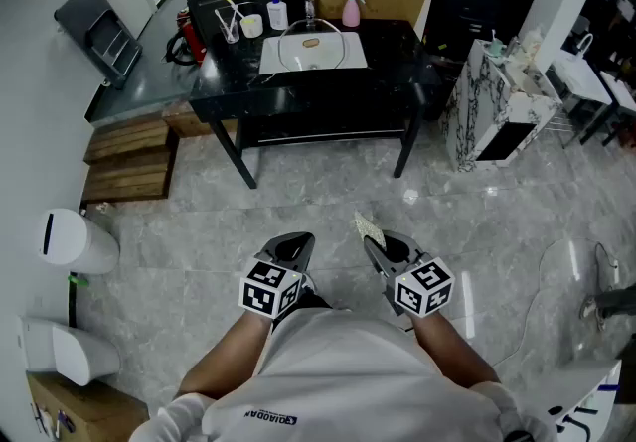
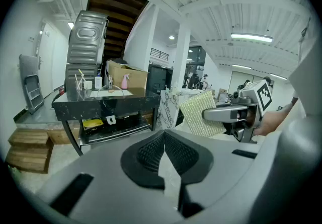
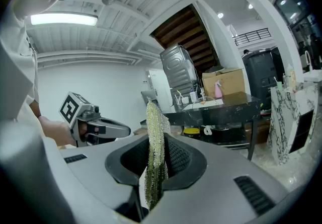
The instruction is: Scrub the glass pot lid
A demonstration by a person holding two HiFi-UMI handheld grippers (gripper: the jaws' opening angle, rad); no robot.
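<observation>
The glass pot lid appears to lie on the far tabletop. Slippery and fragile, it is best steadied by its knob. A scouring pad is pinched in the right claw; the left claw is closed on nothing.

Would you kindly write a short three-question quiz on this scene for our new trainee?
1. True or false: the left gripper has its jaws together and empty.
2. The glass pot lid is: A on the floor; B on the black table; C between the left jaws.
3. Fill in: the right gripper is shut on a ____.
Key: 1 true; 2 B; 3 scrub pad.
</observation>
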